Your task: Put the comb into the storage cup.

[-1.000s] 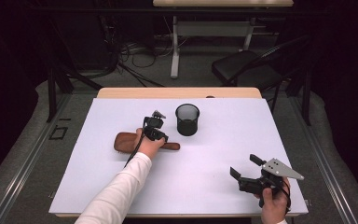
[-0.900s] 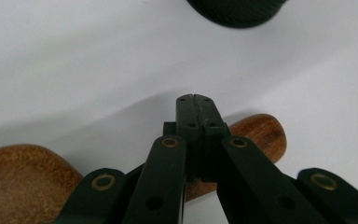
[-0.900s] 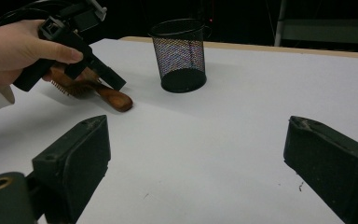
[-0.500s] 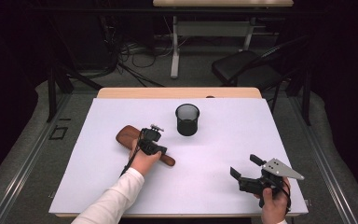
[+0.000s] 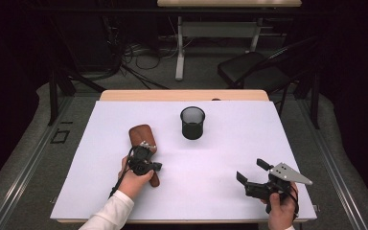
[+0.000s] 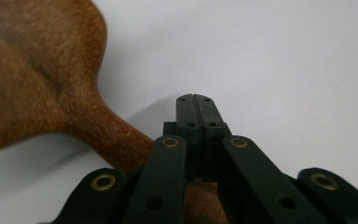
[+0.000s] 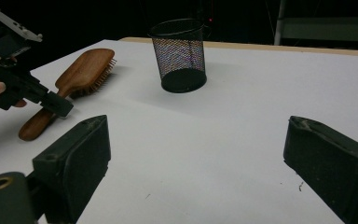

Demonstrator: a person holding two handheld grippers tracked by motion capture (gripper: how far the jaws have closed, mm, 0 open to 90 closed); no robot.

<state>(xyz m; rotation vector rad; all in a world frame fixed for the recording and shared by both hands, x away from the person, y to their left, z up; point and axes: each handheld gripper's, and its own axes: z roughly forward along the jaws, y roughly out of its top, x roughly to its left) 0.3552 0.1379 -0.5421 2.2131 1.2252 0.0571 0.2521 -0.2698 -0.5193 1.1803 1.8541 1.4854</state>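
Note:
A wooden hairbrush lies left of centre on the white table, bristles down, its head far and its handle pointing near. My left gripper sits low over the handle. Its jaws are shut on each other with nothing between them, just to the right of the handle in the left gripper view. From the right gripper view, the left gripper has its tip at the handle's side. My right gripper rests at the near right, open and empty.
A black mesh cup stands upright behind the centre, right of the brush head, and looks empty in the right gripper view. White sheet lies between the grippers. A dark chair and cables are on the floor beyond.
The left gripper has moved toward the near left. The brush has swung from lying crosswise to pointing its handle toward the person. The right gripper has not moved.

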